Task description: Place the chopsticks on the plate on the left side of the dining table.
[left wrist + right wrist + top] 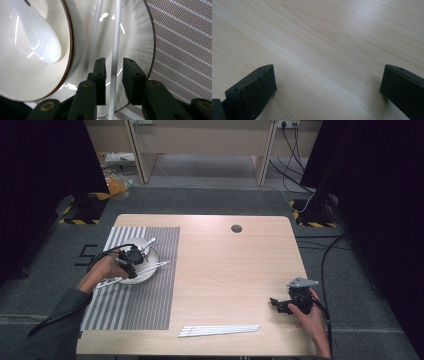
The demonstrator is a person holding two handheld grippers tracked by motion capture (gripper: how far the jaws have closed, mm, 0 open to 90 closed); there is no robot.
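1. Lying across the white plate (140, 32), two white chopsticks (115, 50) run side by side; in the left gripper view one passes between the jaws of the left gripper (114, 68) and the other lies just outside them at 10 o'clock.
2. The left gripper's jaws stand narrowly apart: a gap shows on each side of the chopstick between them, so the pads do not press on it.
3. In the high view the chopsticks (150, 267) span the plate (150, 275) from about 8 o'clock to 2 o'clock, with the left gripper (131, 262) above the plate's left half and the left hand (102, 272) behind it at 8 o'clock.
4. A white bowl (15, 75) with a brown rim sits on the plate at 9 o'clock of the jaws; a white spoon (37, 37) rests inside it.
5. The plate sits on a grey striped placemat (135, 305) covering the left part of the wooden table (230, 270).
6. A further set of white chopsticks (220, 330) lies on the bare table near its front edge, at 5 o'clock from the plate.
7. The right gripper (280, 304) sits low over bare wood near the table's right edge, held by the right hand (307, 317); in the right gripper view its jaws stand wide apart with nothing between them.
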